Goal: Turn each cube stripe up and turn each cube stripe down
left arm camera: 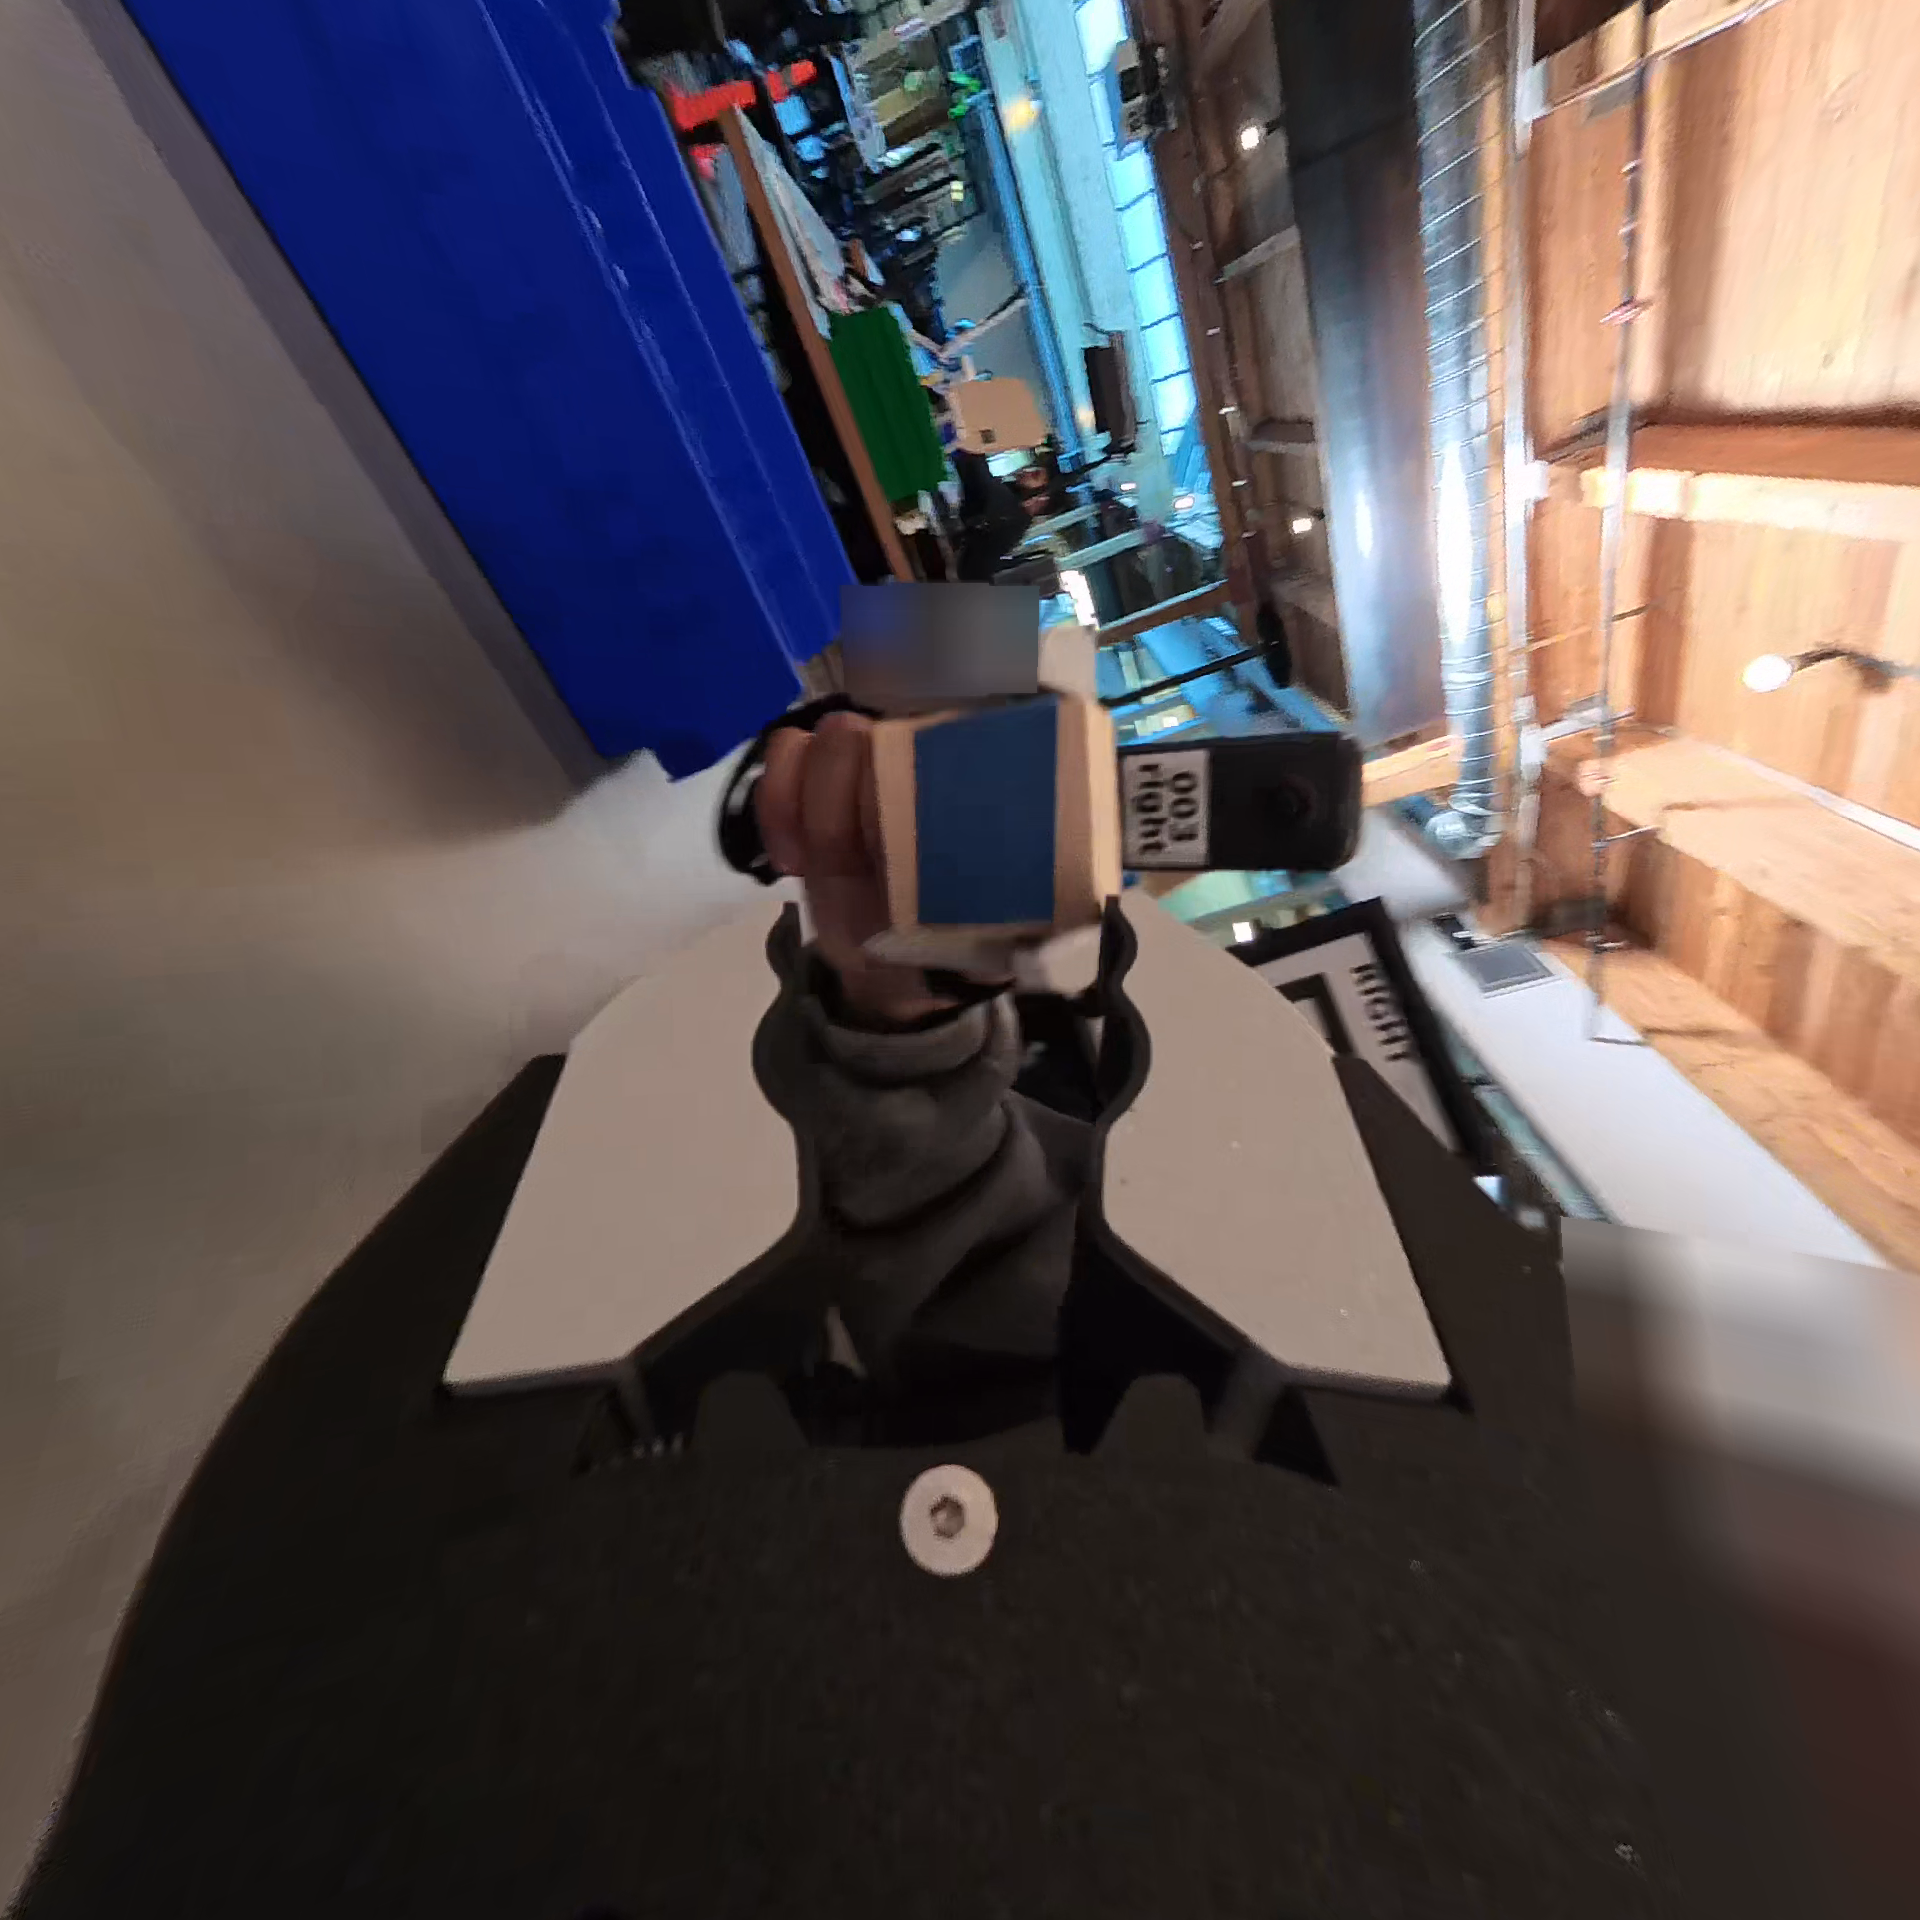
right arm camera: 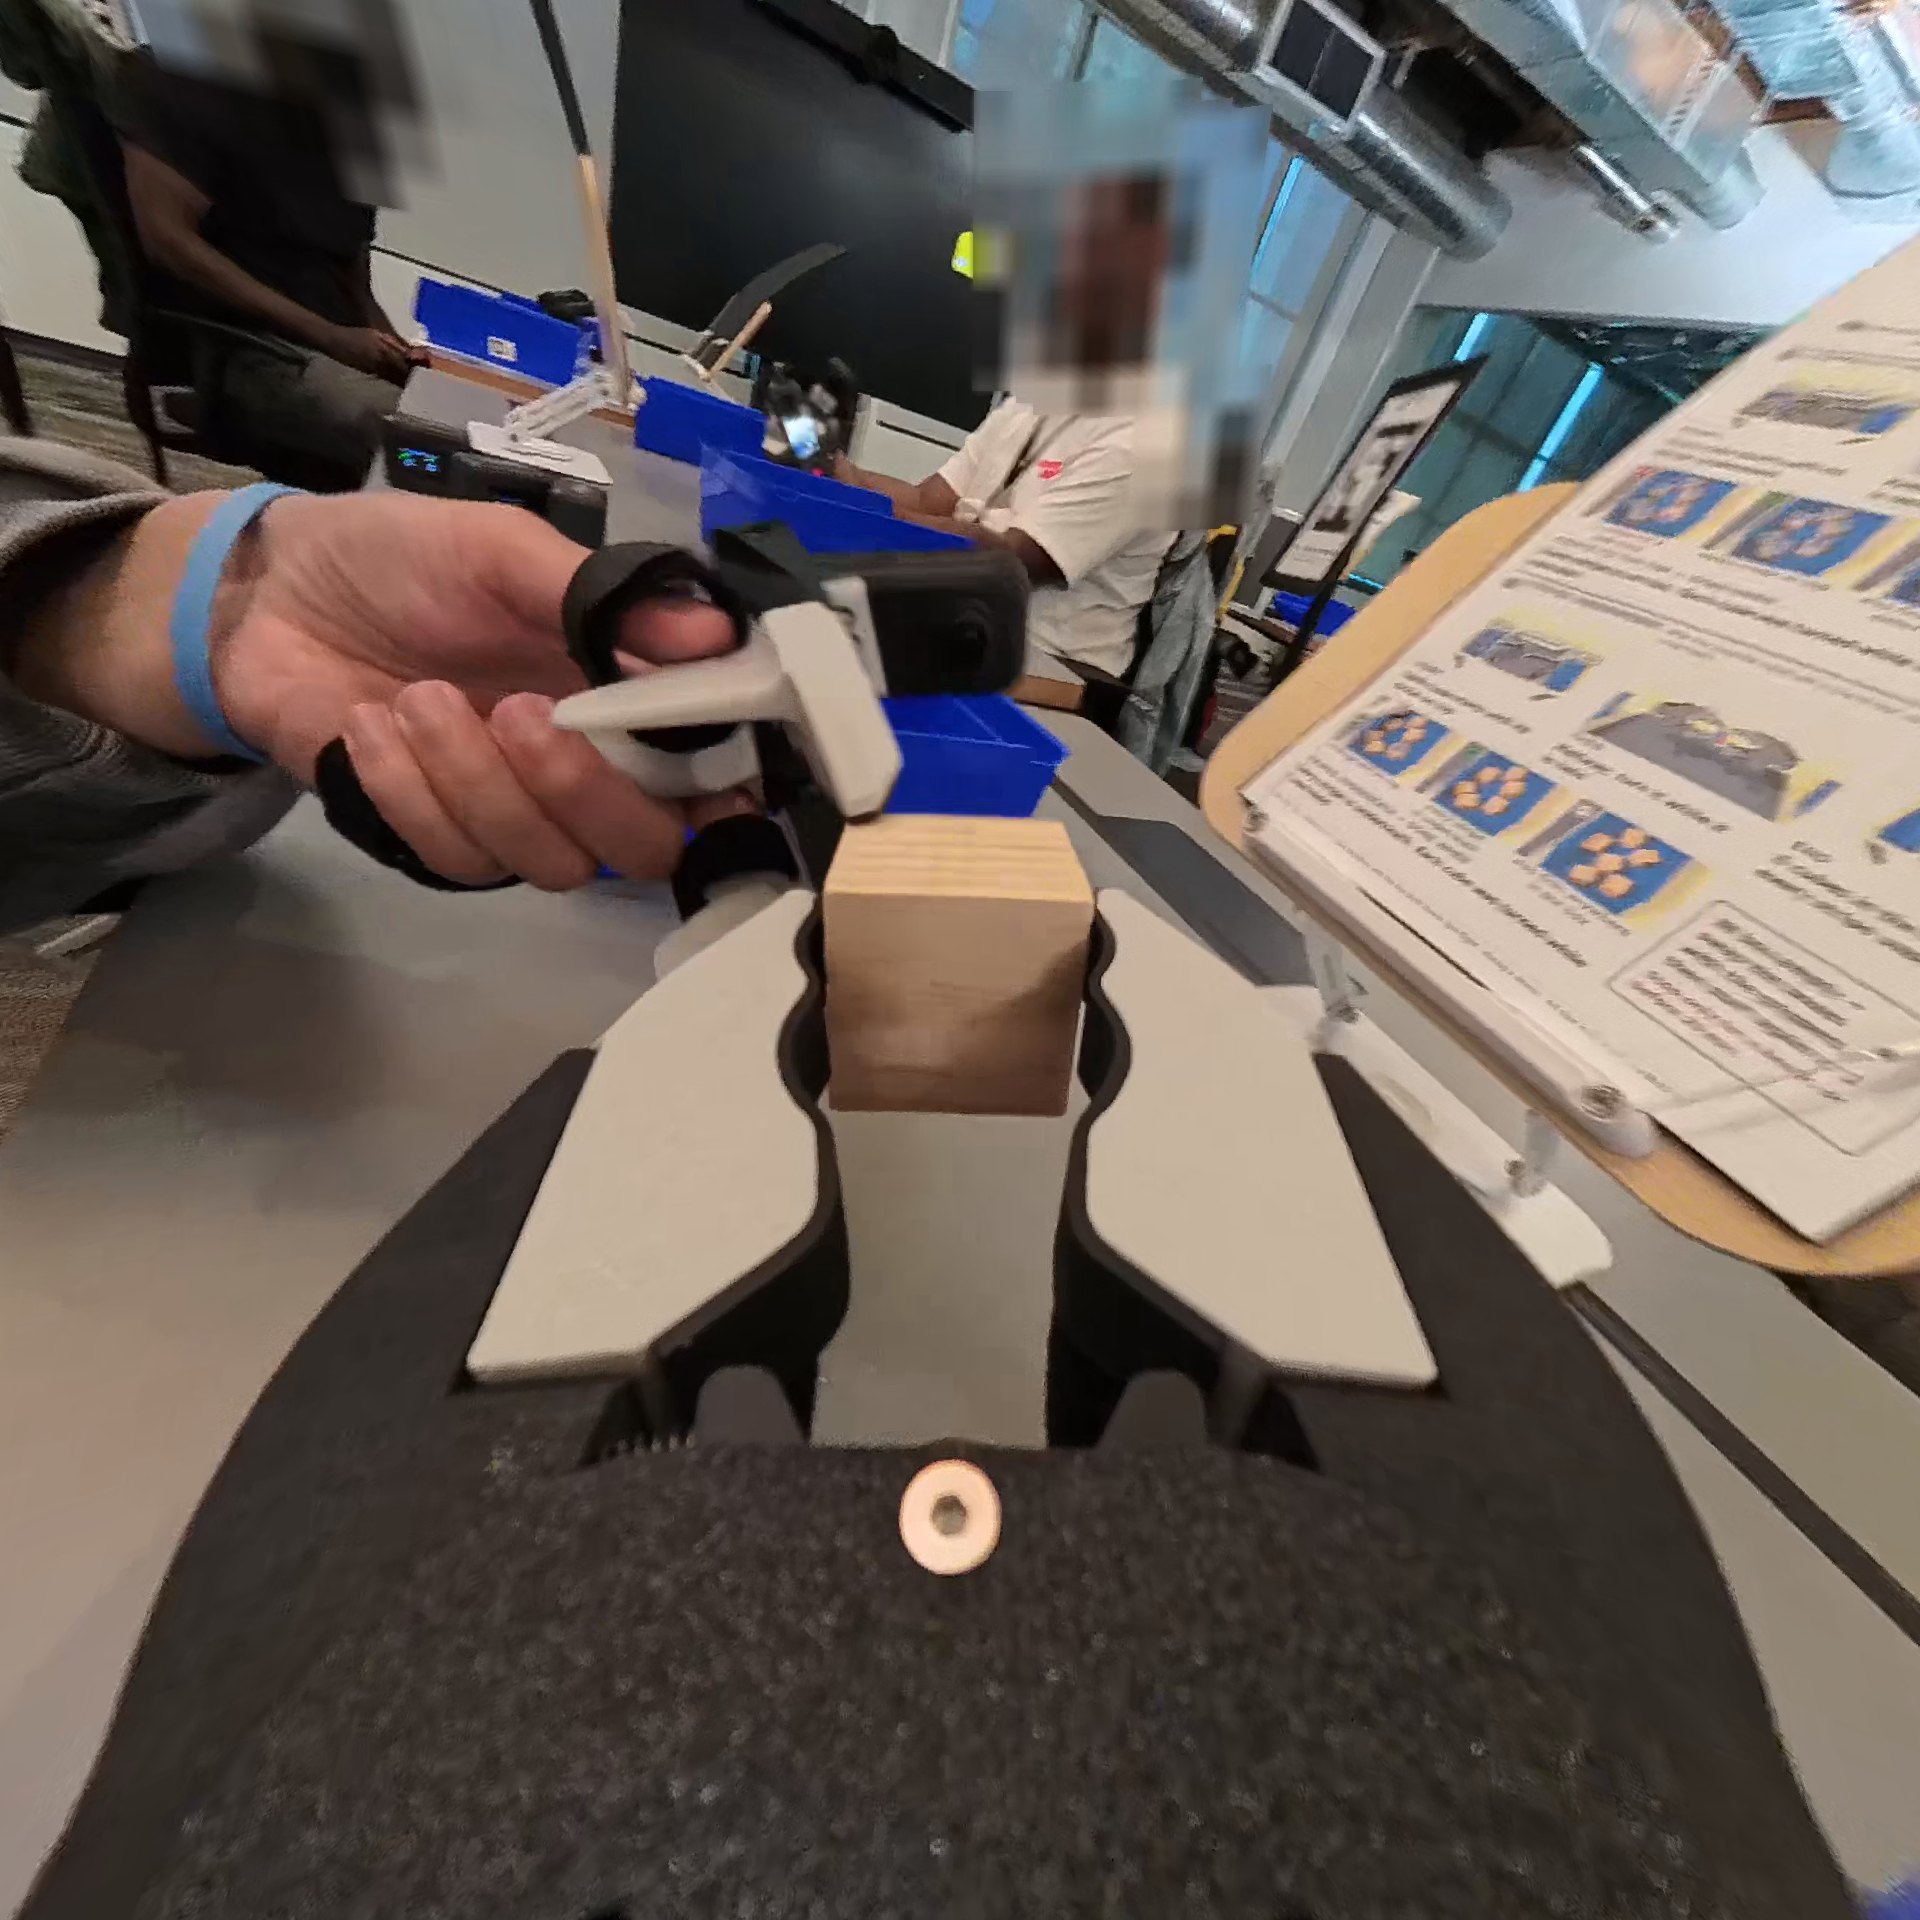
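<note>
My right gripper is shut on a wooden cube, held above the grey table. Only plain wood faces show in the right wrist view. In the left wrist view the same cube shows a blue stripe face toward the camera, with the right gripper's white fingers on two opposite sides. My left gripper is open, its tips straddling the cube's far end with a small gap on one side. In the right wrist view one of the left gripper's fingers rests near the cube's top far edge.
A wooden board with a picture instruction sheet stands close on the right. Blue bins sit on the table behind the cube, and one shows in the left wrist view. Two people are at the far end of the table.
</note>
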Available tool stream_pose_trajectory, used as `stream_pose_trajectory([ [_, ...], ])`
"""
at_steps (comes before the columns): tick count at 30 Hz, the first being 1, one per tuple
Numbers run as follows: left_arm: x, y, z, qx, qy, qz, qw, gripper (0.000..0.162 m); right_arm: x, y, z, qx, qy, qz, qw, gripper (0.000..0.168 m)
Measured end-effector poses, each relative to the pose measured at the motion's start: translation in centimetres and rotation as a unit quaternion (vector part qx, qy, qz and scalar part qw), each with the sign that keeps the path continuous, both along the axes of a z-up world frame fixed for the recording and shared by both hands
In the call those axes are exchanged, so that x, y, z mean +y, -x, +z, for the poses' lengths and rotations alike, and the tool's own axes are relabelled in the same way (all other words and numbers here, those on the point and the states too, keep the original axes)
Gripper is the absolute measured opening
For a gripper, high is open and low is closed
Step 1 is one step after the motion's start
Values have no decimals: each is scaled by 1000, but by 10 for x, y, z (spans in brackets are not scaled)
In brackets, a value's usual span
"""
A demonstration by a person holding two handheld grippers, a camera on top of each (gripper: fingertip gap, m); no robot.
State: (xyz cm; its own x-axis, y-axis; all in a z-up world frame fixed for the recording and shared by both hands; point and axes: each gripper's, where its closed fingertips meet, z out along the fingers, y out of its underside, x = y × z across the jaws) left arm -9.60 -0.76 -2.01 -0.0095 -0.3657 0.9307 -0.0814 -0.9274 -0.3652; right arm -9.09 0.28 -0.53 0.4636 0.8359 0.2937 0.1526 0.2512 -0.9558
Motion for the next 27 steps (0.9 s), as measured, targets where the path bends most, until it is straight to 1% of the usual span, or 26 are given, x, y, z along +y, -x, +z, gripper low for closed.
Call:
stream_pose_trajectory([
  [2, 8, 12, 0, 53, -63, 30, 996, 52, 8, -23, 14, -5, 16, -53, 998, 45],
  [3, 13, 20, 1, 86, -102, 51, 990, 53, 12, -37, 25, -6, 22, -84, 996, 45],
  [6, 30, 49, 8, 188, -215, 110, 952, 52, 32, -89, 59, 10, 44, -181, 982, 45],
  [8, 35, 65, 17, 231, -267, 136, 926, 49, 56, -128, 70, 15, 103, -247, 963, 45],
  [10, 35, 75, 28, 246, -294, 153, 911, 47, 89, -169, 66, 9, 187, -323, 927, 46],
  [12, 31, 80, 38, 247, -306, 157, 906, 46, 126, -204, 48, -2, 272, -373, 887, 45],
  [15, 25, 84, 48, 246, -320, 158, 901, 43, 170, -245, -6, -29, 411, -422, 808, 46],
  [17, 25, 88, 51, 252, -327, 162, 896, 43, 185, -258, -46, -42, 481, -432, 762, 46],
  [19, 26, 92, 52, 257, -331, 167, 893, 43, 192, -267, -83, -67, 527, -446, 721, 46],
  [23, 26, 97, 54, 256, -329, 165, 894, 42, 195, -273, -140, -100, 584, -459, 661, 46],
  [25, 26, 99, 55, 258, -330, 167, 892, 42, 193, -275, -158, -109, 606, -465, 635, 46],
  [27, 27, 101, 55, 261, -331, 168, 891, 42, 193, -273, -169, -120, 615, -467, 624, 46],
])
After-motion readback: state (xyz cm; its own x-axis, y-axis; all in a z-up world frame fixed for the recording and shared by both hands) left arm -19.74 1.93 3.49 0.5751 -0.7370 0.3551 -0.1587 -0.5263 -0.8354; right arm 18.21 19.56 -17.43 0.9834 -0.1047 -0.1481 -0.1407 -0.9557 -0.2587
